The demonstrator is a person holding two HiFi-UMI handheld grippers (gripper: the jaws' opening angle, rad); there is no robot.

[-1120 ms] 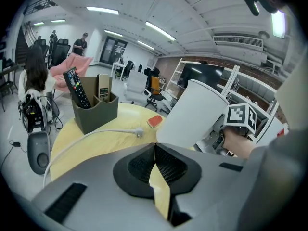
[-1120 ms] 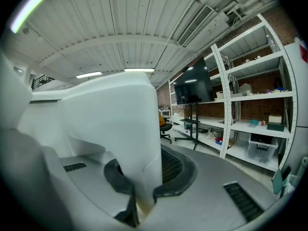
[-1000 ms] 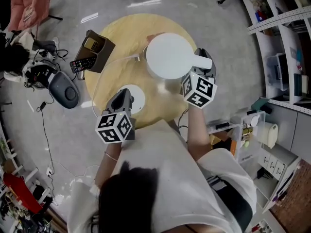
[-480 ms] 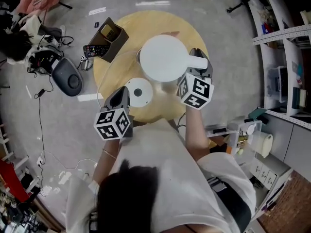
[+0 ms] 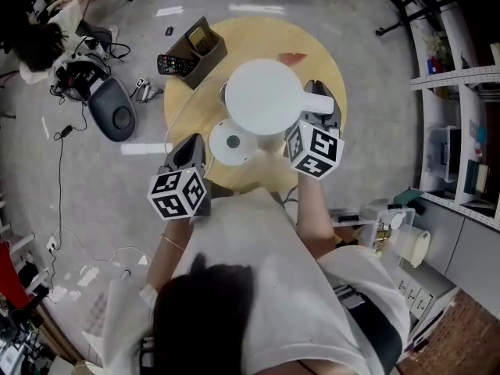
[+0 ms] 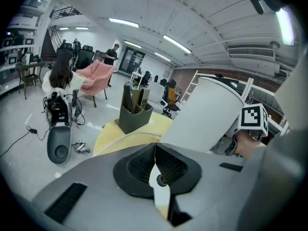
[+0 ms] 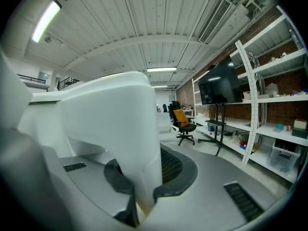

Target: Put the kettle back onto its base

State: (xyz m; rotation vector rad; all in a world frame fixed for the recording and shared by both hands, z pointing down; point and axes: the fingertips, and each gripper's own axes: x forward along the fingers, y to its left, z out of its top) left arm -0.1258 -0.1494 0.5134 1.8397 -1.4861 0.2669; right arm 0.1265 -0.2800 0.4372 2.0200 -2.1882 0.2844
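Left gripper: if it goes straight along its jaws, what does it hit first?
Probably the dark organizer across the table; the kettle is right of that line. Height is unclear.

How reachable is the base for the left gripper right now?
Probably reachable: the base sits bare on the table just beyond the left gripper, whose jaws are shut, with nothing between. The kettle, held in the right gripper, seems to overhang only its far edge.

Part of base [image 5: 227, 143] hidden under kettle [image 5: 266, 96], remote control [image 5: 173, 63] buttons too small to tell
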